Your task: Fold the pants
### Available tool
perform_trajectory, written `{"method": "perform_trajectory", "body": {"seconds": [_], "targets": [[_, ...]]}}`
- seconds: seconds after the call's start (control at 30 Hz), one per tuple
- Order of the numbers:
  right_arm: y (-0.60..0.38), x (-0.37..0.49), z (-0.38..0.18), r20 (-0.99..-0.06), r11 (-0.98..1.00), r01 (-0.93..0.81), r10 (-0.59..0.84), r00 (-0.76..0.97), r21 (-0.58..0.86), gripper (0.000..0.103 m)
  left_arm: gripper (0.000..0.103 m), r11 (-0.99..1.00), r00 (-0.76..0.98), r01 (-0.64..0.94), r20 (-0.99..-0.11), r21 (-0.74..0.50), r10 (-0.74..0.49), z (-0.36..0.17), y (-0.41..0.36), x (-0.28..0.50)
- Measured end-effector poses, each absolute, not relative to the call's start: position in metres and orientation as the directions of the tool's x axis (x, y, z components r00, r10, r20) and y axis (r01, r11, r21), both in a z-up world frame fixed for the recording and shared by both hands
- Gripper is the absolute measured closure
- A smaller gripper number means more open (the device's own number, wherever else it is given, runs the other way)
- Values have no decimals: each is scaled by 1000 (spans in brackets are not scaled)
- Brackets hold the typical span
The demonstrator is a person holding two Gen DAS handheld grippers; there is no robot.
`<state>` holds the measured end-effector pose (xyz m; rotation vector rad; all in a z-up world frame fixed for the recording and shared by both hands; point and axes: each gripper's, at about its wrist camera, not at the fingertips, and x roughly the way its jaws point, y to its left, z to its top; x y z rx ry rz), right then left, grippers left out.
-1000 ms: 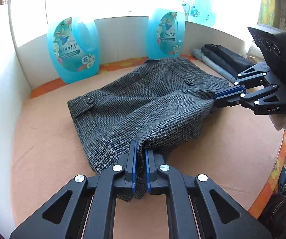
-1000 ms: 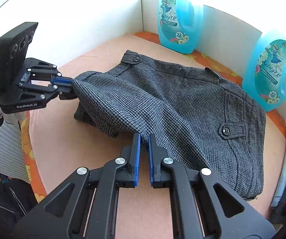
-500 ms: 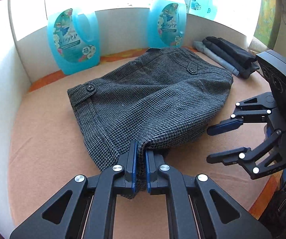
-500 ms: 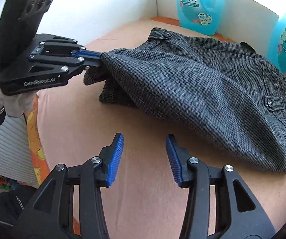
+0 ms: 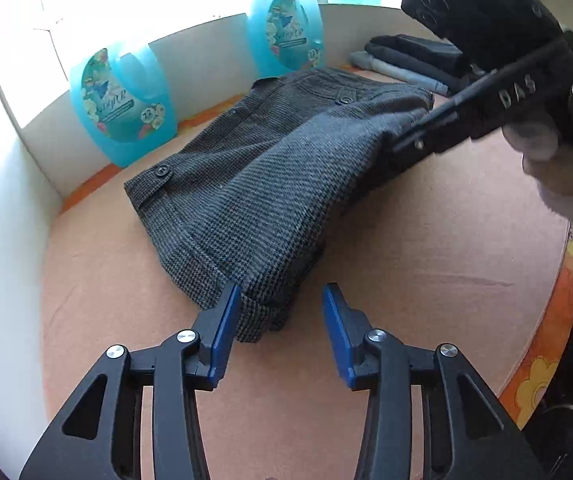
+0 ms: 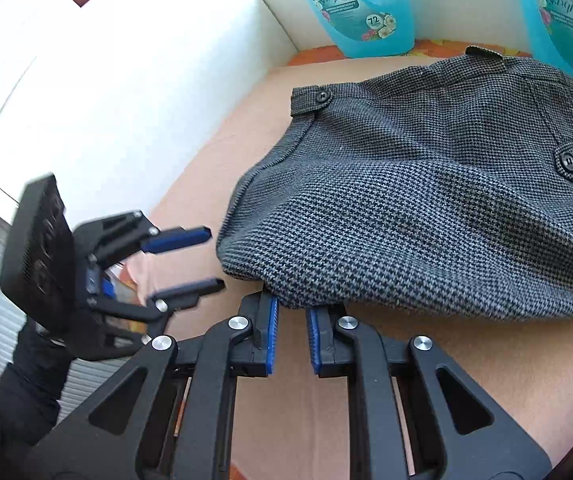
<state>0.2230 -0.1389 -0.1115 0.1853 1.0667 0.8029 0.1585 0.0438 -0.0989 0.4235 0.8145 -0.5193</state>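
The grey houndstooth pants (image 5: 270, 176) lie folded in a thick bundle on the tan table top (image 5: 426, 264); they also show in the right wrist view (image 6: 426, 208). My left gripper (image 5: 282, 316) is open, its left pad just at the near hem, holding nothing. It appears from the side in the right wrist view (image 6: 198, 260), open, just left of the bundle. My right gripper (image 6: 291, 316) is partly closed with its blue pads at the fold's near edge; the fabric hangs over the tips and hides the contact. In the left wrist view my right gripper (image 5: 398, 148) reaches into the right edge.
Two blue detergent bottles (image 5: 122, 104) (image 5: 286, 32) stand at the back against the white wall (image 5: 2, 184). A stack of folded dark and grey clothes (image 5: 410, 60) lies at the back right. The table's orange floral edge (image 5: 542, 368) runs on the right.
My left gripper has opened and let go of the hem. My right gripper, open and away from the pants half a second ago, has moved in to the fold's edge and narrowed.
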Motion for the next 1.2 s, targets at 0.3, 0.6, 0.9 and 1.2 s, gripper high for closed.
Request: {"method": "perform_trajectory", "body": {"seconds": [0.3,0.6,0.9,1.2], "targets": [[-151,248,-112,-620,639,-381,761,189,668,90,39,781,563,593,-794,196,-228,-125,17,182],[-152,267,-112,-618,637,-378,763,187,672,90,79,783,599,571,-777,244,-195,-133,22,195],[-163,236,-110,-662,677,-399,723,200,618,90,87,826,599,540,-763,161,-243,-92,51,171],[-135,199,-159,-804,775,-421,574,158,471,90,86,783,506,596,-841,179,-192,-108,51,158]]}}
